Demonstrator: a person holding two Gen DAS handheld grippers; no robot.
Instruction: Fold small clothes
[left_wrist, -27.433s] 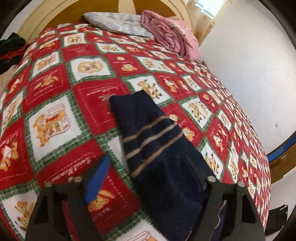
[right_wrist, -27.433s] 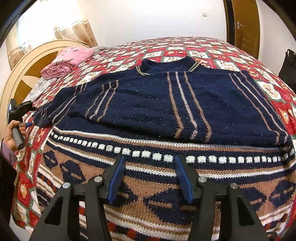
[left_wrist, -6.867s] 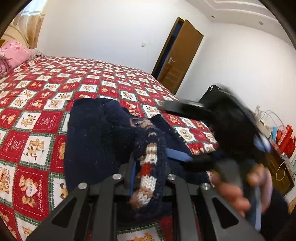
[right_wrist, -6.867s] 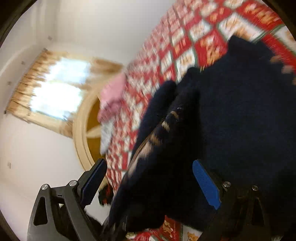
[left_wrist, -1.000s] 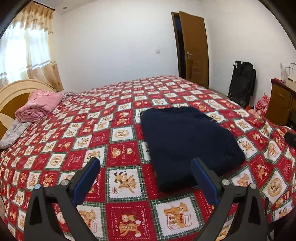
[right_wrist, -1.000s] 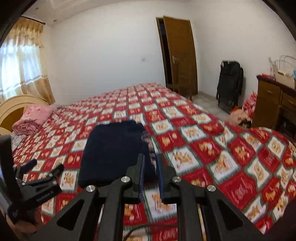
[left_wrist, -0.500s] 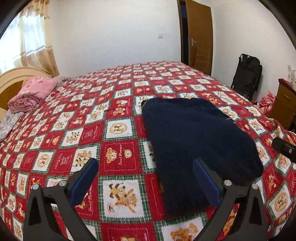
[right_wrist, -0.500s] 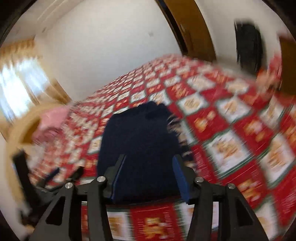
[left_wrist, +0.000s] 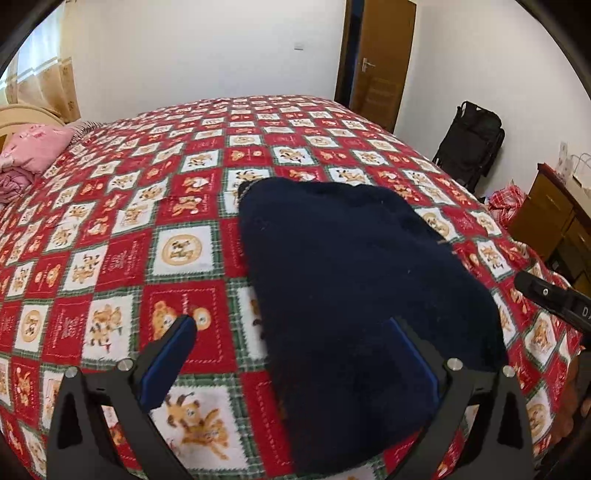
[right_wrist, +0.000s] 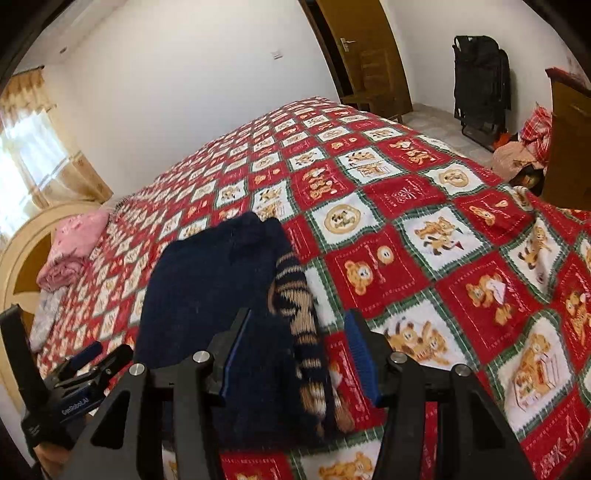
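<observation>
Both grippers dropped closer to the folded sweater (left_wrist: 354, 288) on the bedspread (left_wrist: 110, 229), fingers apart.

The near end of the folded sweater (left_wrist: 354, 295) lies behind the right finger of the left hand-held gripper (left_wrist: 291, 354) at lower right in the left wrist view. The right hand-held gripper (left_wrist: 554, 299) is cut off by the right edge there. In the right wrist view, the sweater's (right_wrist: 207, 295) near hem sits blurred behind the gripper's frame. The pink bedding (left_wrist: 29, 155) runs off the left edge, and the headboard (right_wrist: 22, 258) is only partly in frame at left.
</observation>
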